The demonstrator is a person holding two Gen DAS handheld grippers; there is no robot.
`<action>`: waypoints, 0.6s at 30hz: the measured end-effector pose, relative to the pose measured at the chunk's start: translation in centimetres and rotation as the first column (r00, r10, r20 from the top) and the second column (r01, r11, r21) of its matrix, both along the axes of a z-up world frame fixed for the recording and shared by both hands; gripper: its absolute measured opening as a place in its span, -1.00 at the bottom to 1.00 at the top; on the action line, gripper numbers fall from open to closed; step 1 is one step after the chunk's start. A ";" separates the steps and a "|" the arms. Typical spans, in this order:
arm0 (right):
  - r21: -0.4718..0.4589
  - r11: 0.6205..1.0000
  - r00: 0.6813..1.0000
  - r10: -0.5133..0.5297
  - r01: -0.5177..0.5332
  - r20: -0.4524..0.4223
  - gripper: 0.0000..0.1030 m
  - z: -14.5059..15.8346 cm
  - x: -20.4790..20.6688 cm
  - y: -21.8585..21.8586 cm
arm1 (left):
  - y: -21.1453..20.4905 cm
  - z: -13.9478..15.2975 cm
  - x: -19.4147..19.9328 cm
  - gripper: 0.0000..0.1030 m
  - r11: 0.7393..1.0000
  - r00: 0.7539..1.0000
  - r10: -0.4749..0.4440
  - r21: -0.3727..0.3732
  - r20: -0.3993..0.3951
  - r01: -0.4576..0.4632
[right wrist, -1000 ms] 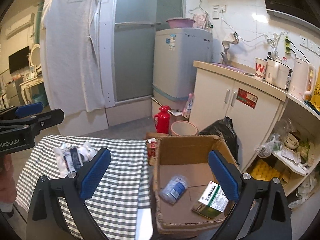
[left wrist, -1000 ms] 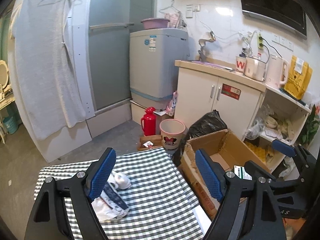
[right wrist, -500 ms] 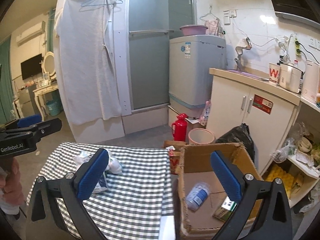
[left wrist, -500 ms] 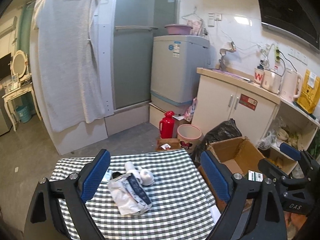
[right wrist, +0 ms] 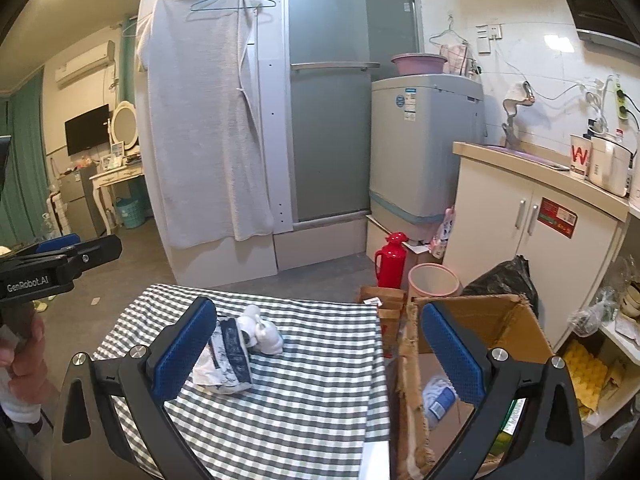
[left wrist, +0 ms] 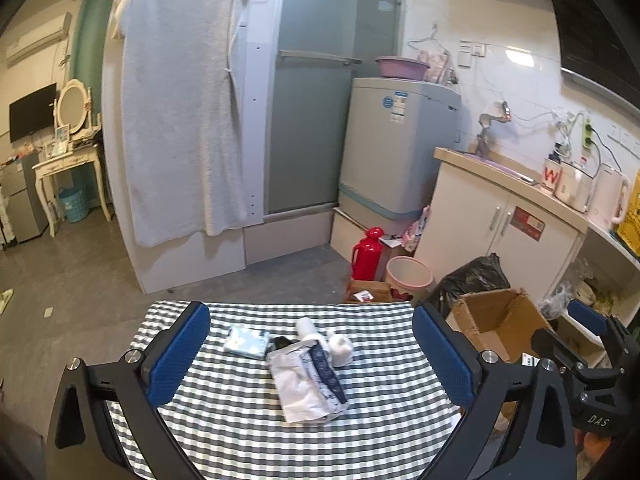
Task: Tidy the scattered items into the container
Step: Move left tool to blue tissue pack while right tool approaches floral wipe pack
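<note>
Left view: left tongs spread wide, just been opening, nothing pinched, with packet, white roll and blue pack on the checked cloth between the jaws, box off right. Right view: right tongs spread and bare, packet beside the left jaw, box behind the right jaw, bottle inside it.
</note>
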State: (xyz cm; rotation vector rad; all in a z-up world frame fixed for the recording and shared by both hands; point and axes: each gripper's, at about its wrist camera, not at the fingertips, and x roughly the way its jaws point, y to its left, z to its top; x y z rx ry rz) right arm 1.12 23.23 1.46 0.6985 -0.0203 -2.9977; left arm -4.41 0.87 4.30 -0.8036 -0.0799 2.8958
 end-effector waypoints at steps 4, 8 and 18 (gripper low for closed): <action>-0.006 1.000 1.000 0.016 -0.016 0.006 0.99 -0.4 -0.4 -0.9 | -1.4 -0.5 -0.3 1.00 1.000 1.000 0.027 0.003 0.010 -0.027; -0.012 1.000 1.000 0.029 -0.029 0.011 0.99 -0.9 -0.8 -1.7 | -2.7 -1.2 -0.6 1.00 0.999 0.998 0.050 0.000 0.022 -0.050; -0.016 0.998 0.997 0.065 -0.065 0.038 0.99 -2.2 -2.9 -4.1 | -5.5 -2.0 -0.9 1.00 0.992 0.993 0.118 -0.035 -0.002 -0.118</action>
